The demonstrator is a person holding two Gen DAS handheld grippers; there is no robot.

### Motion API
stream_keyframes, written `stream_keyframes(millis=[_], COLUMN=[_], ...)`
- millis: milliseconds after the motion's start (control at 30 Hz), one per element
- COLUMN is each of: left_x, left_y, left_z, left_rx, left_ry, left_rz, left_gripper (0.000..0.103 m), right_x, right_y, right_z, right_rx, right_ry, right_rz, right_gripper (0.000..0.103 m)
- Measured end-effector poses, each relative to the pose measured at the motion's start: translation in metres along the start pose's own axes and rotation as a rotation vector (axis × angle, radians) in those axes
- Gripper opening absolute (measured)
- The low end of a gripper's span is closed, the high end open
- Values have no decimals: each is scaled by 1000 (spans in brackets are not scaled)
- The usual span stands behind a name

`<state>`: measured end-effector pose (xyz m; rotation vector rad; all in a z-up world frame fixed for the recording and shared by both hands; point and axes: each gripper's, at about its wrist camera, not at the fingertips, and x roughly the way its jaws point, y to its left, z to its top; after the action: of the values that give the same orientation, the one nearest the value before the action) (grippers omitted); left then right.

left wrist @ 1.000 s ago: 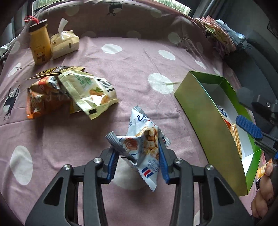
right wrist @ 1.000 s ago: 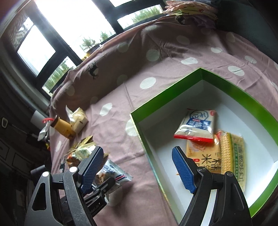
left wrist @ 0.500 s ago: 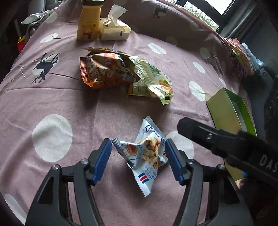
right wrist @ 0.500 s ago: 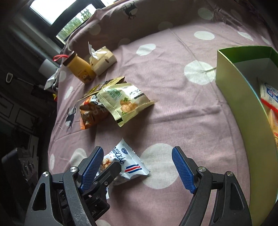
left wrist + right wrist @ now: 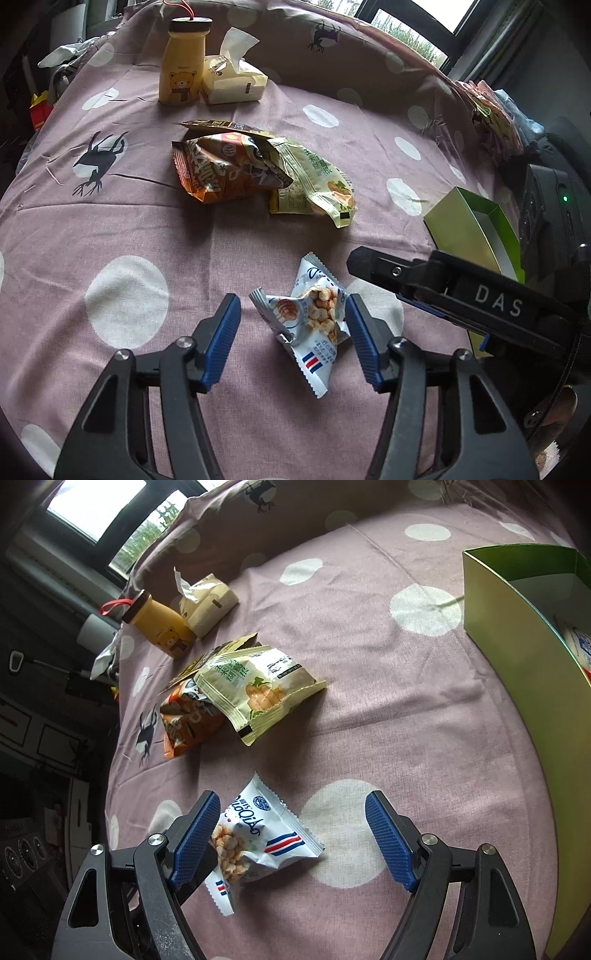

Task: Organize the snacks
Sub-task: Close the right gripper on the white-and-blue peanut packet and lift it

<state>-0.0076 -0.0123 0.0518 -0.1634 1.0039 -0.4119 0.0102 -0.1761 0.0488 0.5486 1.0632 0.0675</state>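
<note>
The white packet (image 5: 312, 325) lies crumpled on the purple cloth (image 5: 147, 221), between the spread fingers of the left gripper (image 5: 293, 338), which grips nothing. The right gripper (image 5: 291, 843) hovers over the same packet, jaws wide and empty. Beyond lie an orange bag (image 5: 221, 168) and a pale green bag (image 5: 314, 181), touching; the green box (image 5: 517, 638) stands well to the right with snacks inside. This looks like a handover: next, the right gripper should close on the packet and carry it to the box.
</note>
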Motion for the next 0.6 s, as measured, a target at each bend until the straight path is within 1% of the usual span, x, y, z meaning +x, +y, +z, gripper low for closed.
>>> stream_keyframes(millis=[33, 67, 100, 167, 300, 400, 500, 600], left_x=[2, 3, 3, 2, 2, 3, 4, 2], left_y=[0, 0, 1, 0, 1, 3, 4, 7], left_z=[-1, -1, -1, -2, -3, -2, -3, -4], left_rx=[3, 1, -3, -1, 5, 2, 8, -4], left_ry=[9, 16, 18, 19, 21, 29, 48, 67], left_rz=[0, -3, -9, -24, -27, -35, -22, -29], left_gripper=[43, 39, 39, 31, 29, 29, 29, 31], right_x=[3, 6, 10, 17, 22, 25, 27, 26], right_y=[-1, -1, -2, -1, 11, 14, 16, 16], right_z=[1, 1, 2, 1, -3, -6, -8, -11], right_rx=[2, 3, 7, 9, -60, -60, -76, -72], right_ry=[4, 10, 23, 55, 43, 49, 85, 105], right_rz=[3, 8, 19, 43, 23, 46, 79, 92], right_gripper=[81, 81, 81, 81, 81, 81, 81, 80])
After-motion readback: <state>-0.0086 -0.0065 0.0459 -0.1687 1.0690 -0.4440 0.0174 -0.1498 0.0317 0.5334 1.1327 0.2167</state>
